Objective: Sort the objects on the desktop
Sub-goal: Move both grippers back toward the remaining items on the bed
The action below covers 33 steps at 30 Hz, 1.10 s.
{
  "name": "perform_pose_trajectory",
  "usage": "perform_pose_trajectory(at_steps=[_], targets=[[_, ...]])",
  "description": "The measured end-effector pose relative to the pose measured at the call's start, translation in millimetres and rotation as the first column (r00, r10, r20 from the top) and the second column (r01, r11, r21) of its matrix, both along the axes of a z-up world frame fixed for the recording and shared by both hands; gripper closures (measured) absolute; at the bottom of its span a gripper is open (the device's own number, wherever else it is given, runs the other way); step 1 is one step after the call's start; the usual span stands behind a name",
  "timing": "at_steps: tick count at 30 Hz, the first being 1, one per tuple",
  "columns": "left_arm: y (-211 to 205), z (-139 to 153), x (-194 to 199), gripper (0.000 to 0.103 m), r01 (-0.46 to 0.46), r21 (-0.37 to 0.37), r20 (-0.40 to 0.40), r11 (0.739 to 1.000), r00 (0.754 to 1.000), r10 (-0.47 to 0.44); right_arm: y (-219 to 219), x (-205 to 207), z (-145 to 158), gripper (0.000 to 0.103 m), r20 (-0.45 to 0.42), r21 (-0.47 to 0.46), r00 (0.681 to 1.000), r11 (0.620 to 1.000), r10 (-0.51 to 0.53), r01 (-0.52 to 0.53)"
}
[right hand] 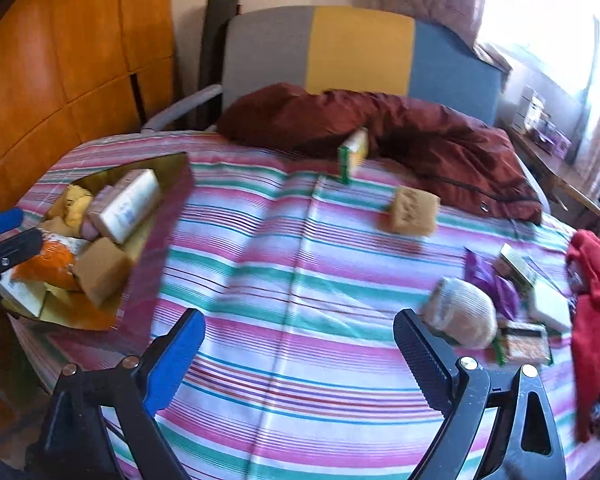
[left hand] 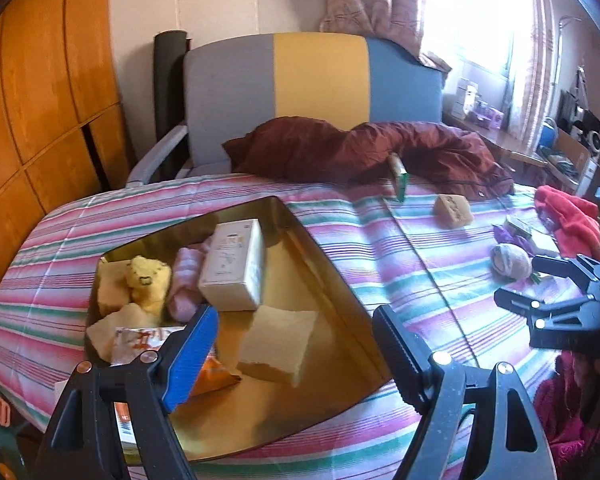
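Over striped bed [right hand: 300, 280]: right gripper [right hand: 300, 364] wide open, empty, near mesh ball [right hand: 464, 312]; left gripper [left hand: 296, 344] open, empty, above gold tray [left hand: 332, 280] holding sponges, boxes.

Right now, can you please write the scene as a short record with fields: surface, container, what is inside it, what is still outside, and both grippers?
surface: striped bedcover
container: gold tray, at the left
inside tray: white box, yellow plush toy, sponge block, orange packet
still outside: brown sponge, green-edged box, net-wrapped ball, purple wrapper
left gripper: open, empty, over the tray
right gripper: open, empty, over the bedcover
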<state>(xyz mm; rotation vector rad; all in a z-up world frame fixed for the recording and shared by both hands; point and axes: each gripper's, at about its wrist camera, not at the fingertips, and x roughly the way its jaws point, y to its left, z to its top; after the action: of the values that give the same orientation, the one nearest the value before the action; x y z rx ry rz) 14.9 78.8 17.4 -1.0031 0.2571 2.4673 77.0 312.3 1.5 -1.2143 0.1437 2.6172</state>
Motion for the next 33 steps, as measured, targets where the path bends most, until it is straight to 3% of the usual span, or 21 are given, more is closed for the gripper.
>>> perform_pose_trajectory(at_steps=[8, 13, 18, 23, 26, 33], targets=[[15.8, -4.3, 6.3, 0.022, 0.076, 0.027, 0.024, 0.997, 0.997, -0.077, 81.7, 44.1, -1.1, 0.007, 0.027, -0.105, 0.985, 0.979, -0.173, 0.174], [28.5, -10.5, 6.6, 0.022, 0.110, 0.016, 0.049, 0.994, 0.993, -0.110, 123.3, 59.8, -7.5, 0.007, 0.061, -0.116, 0.968, 0.962, -0.242, 0.248], [37.3, -16.6, 8.6, 0.022, 0.127, 0.003, 0.074, 0.992, 0.989, -0.127, 137.7, 42.1, -22.4, 0.007, 0.084, -0.122, 0.972, 0.965, -0.221, 0.230], [45.6, -21.2, 10.7, 0.022, 0.148, -0.010, 0.091, 0.989, 0.985, -0.147, 148.9, 26.2, -39.5, 0.000, 0.043, -0.213, 0.970, 0.946, -0.241, 0.244], [52.0, -24.7, 12.6, 0.022, 0.171, -0.018, 0.098, 0.985, 0.981, -0.168, 154.2, 16.9, -49.1, 0.000, 0.061, -0.237, 0.964, 0.934, -0.260, 0.268], [69.8, -27.5, 5.4, 0.024, 0.217, 0.036, 0.161, 0.975, 0.962, -0.220, 160.6, -4.5, -59.7, 0.000, 0.095, -0.196, 0.955, 0.936, -0.280, 0.294]])
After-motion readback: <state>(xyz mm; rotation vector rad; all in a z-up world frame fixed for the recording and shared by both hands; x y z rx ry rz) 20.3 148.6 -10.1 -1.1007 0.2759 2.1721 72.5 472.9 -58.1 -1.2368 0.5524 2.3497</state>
